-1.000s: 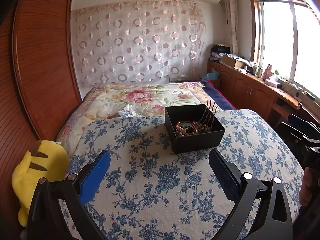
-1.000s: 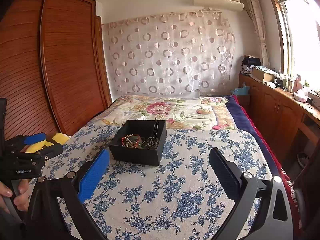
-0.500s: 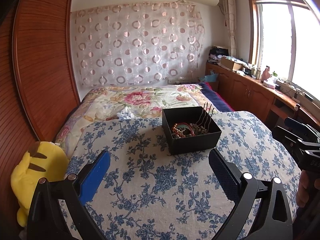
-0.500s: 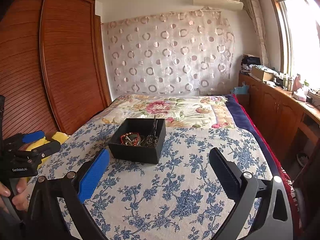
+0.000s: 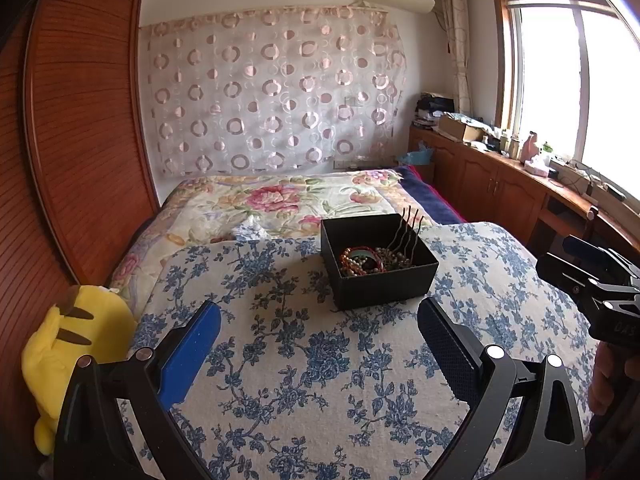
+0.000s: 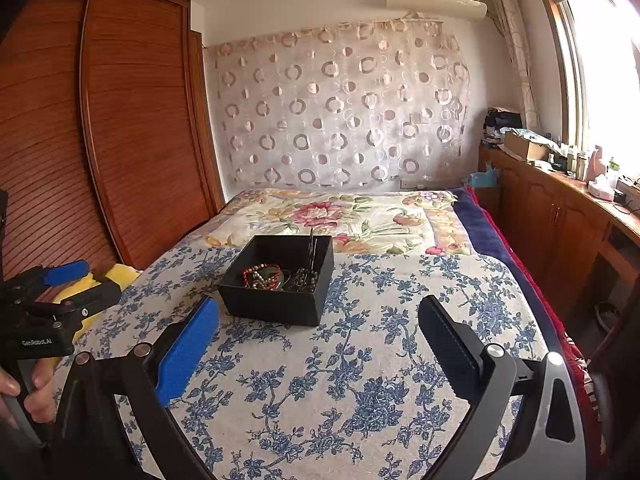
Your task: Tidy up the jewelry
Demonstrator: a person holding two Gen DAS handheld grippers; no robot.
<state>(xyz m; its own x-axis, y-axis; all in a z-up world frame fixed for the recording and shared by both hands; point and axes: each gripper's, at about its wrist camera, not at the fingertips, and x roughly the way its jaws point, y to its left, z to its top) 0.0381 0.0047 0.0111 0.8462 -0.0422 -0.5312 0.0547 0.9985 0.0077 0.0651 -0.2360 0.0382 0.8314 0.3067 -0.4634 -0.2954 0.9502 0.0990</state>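
Two devices hang above a bed: the left hand-held gripper (image 5: 319, 332) and the right hand-held gripper (image 6: 319, 326), each with its fingers spread wide, holding nothing and touching nothing. Below them lies a blue-flowered blanket (image 5: 320, 376), with open cloth on every side of the gap between the fingers. Just beyond the fingertips sits a black box (image 5: 378, 260), lid off, resting on the blanket short of where it meets the rose-patterned quilt (image 5: 276, 200). Inside the box lie beaded bracelets (image 5: 360, 258), and dark hairpins (image 5: 408, 230) lean against its far right wall. In the right wrist view a hand (image 6: 38, 394) grips the left device's handle, whose body reads "GenRobot.AI". A yellow plush toy (image 5: 68, 344) sits at the bed's left edge beside a wooden wardrobe (image 5: 80, 120).
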